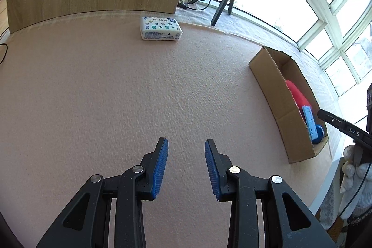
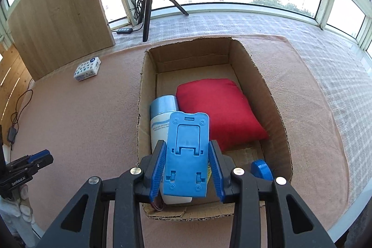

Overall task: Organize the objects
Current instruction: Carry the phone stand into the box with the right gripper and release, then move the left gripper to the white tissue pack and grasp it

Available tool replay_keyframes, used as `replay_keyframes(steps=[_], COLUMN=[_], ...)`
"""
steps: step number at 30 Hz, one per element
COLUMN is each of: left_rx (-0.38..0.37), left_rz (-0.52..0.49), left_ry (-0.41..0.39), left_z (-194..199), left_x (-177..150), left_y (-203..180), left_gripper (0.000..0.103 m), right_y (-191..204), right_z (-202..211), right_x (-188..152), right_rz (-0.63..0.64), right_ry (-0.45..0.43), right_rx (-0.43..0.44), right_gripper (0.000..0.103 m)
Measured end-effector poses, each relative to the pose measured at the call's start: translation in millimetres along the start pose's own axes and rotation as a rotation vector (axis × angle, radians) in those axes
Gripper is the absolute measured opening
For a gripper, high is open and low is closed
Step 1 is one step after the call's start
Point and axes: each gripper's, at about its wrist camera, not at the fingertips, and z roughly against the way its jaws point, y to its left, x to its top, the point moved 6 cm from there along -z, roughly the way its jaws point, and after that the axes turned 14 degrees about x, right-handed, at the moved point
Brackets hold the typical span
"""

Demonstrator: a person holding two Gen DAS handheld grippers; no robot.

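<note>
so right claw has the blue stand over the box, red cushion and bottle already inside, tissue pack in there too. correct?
Not quite: the tissue pack is not in the box; it lies outside on the pink mat by the wooden panel, as the right wrist view shows. The rest holds: right claw, blue stand, red cushion, bottle.

Left gripper fingers parted, empty; right gripper fingers astride stand.
</note>
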Motion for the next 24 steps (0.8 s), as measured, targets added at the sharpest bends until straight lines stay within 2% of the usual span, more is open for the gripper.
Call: replay_keyframes(steps=[2,9,13,18,24], left_rx=[0.008,0.043,0.086,0.126,0.147], left_rz=[0.002,0.008,-0.008,0.004,0.039], left_ry=[-0.010,-0.026,-0.044,-0.053,-0.058], left_z=[-2.5,-23.3,-37.1,-56.0,-77.8], left_x=[15.5,72.6,105.2,144.4,176.9], left_y=[2.5,3.3,0.0,-1.9,-2.5], left_gripper=[0.035,0.035,0.035,0.035,0.035], right_y=[-0.9,8.8,24.2,44.1,66.6], right_z=[2.6,5.8,6.0,4.7,1.3], right_x=[0.4,0.8,-1.4,-1.1,-4.2], right_rz=[-0.005,-0.017,0.005,0.046,0.104], right_ry=[-0.011,-0.020,-0.010,-0.005,-0.004], right_rx=[-0.001,0.037,0.054,0.042,0.017], right_gripper=[0.044,0.044,0.045,0.049,0.057])
